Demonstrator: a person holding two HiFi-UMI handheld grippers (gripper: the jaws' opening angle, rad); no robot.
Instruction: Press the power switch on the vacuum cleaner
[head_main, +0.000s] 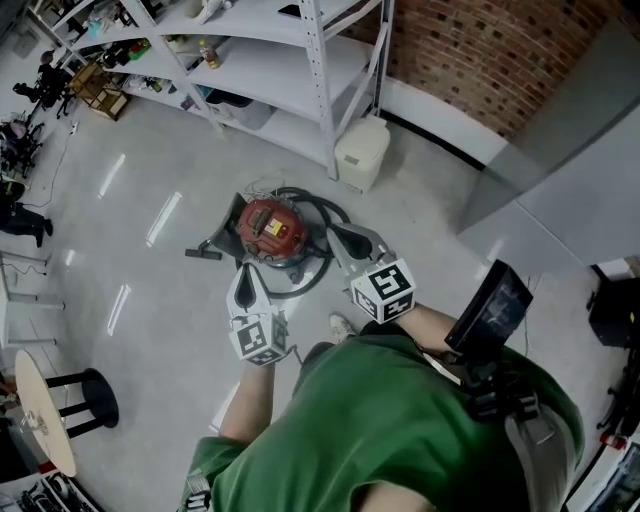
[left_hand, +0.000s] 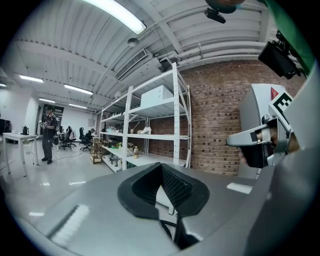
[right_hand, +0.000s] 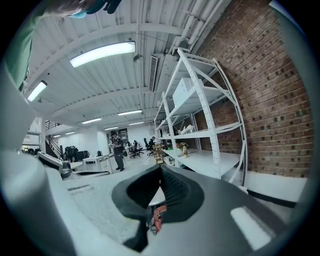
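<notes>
From the head camera I see the red vacuum cleaner (head_main: 272, 228) standing on the grey floor (head_main: 150, 300), in front of the white shelving rack (head_main: 300, 70), and its black hose (head_main: 325, 212) lies in a loop around it. A small white bin (head_main: 360, 152) stands beside the foot of the rack. The vacuum cleaner lies ahead of both grippers and between them. The tips of the left gripper (head_main: 245, 268) show just at its near edge, and the tips of the right gripper (head_main: 335, 235) show at its right side, over the hose loop. I cannot tell from this view if the tips are touching it or are high above it, and the power switch is too small for me to find on the top of the body. In the left gripper view the two jaws of the left gripper (left_hand: 161, 166) are closed together at the tips, with nothing between the pads; only a piece of the black hose (left_hand: 167, 231) shows through the gap below them. In the right gripper view the right gripper (right_hand: 160, 167) also has its jaws closed and holds nothing, and a small red part of the vacuum cleaner (right_hand: 159, 217) is visible below the pads. Both views look toward the rack and the brick wall (right_hand: 280, 110).
</notes>
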